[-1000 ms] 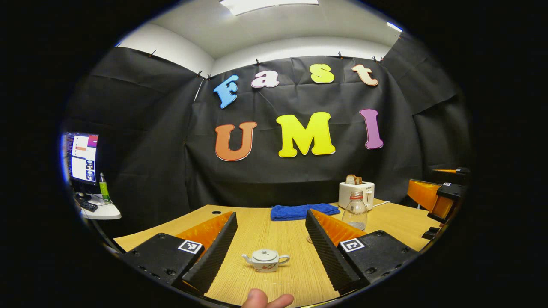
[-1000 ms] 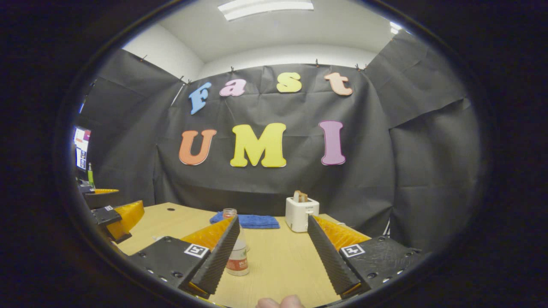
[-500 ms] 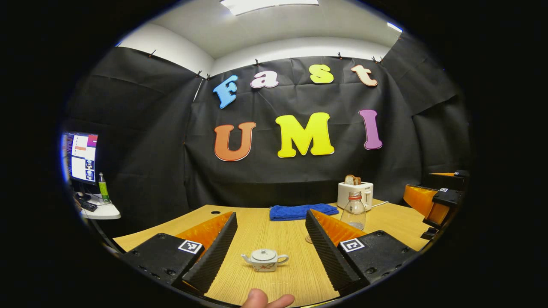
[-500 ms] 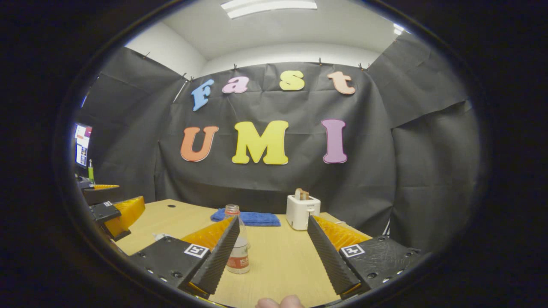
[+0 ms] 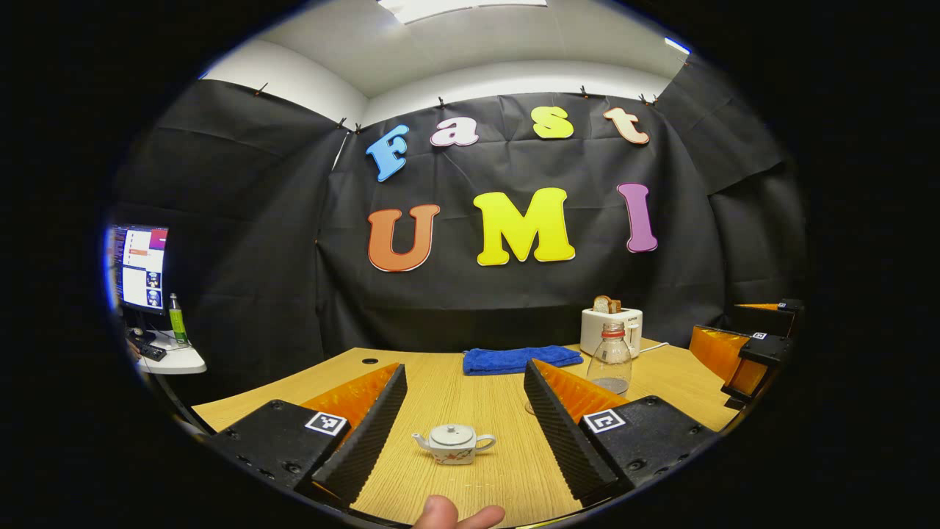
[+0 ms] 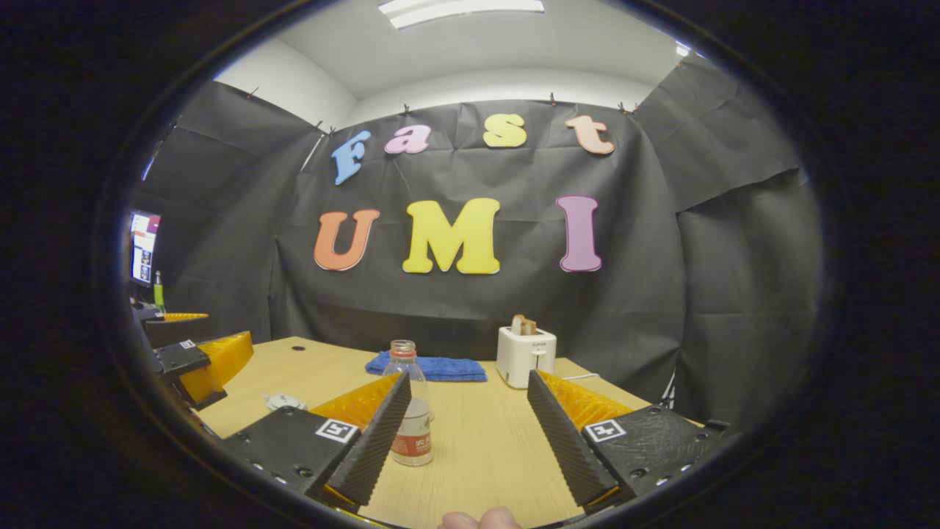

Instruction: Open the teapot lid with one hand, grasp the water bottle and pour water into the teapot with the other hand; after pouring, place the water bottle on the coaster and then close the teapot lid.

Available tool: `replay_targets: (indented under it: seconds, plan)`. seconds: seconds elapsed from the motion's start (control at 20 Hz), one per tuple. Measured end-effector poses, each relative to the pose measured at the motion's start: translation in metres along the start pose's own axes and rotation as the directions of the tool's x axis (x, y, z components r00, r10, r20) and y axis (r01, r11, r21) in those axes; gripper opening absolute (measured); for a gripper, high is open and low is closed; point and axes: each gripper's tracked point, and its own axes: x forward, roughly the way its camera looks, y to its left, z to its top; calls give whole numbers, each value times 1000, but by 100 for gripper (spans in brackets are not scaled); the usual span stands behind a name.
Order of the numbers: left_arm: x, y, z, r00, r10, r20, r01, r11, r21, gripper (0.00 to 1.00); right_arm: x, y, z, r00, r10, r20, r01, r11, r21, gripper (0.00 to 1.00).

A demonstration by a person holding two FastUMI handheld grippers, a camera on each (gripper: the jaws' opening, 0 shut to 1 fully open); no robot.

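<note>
A small white teapot (image 5: 454, 444) with its lid on stands on the wooden table (image 5: 470, 397). It sits between the fingers of my open left gripper (image 5: 465, 367), closer to me than the tips. The teapot (image 6: 283, 402) also shows low on the left of the right gripper view. A clear water bottle (image 6: 410, 411) with an orange neck ring stands upright, partly behind the left finger of my open right gripper (image 6: 468, 376). From the left gripper view the bottle (image 5: 609, 360) is at the right, behind one finger. A sliver of a round coaster (image 5: 528, 408) peeks out by that finger.
A white toaster (image 5: 611, 330) with bread and a folded blue towel (image 5: 521, 360) sit at the back of the table. A monitor (image 5: 139, 268) stands on a side desk at far left. The right gripper's body (image 5: 742, 353) is at the right edge; a thumb (image 5: 455, 514) shows at bottom.
The right gripper has edged toward the bottle, which now sits larger and further right beside its left finger. The left gripper has barely moved; both stay open.
</note>
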Motion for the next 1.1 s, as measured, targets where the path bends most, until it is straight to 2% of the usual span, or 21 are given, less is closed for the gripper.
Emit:
replay_targets:
  seconds: [0.35, 0.55, 1.0, 1.1]
  plan:
    - [3, -7, -10, 999, -24, -30, 23, 1000, -12, 100, 8, -2, -17, 999, 5, -31, -3, 999, 55, 95]
    - [12, -5, -34, 994, -44, -99, 38, 997, -66, 100, 11, -4, -35, 998, 10, -68, -9, 1000, 14, 96]
    - [50, 10, -88, 966, -39, -255, 38, 999, -7, 100, 25, -27, -58, 992, -24, -126, 27, 999, 22, 96]
    - [61, 15, -99, 959, -28, -281, 27, 1000, -6, 95, 28, -35, -63, 990, -34, -138, 37, 999, 22, 96]
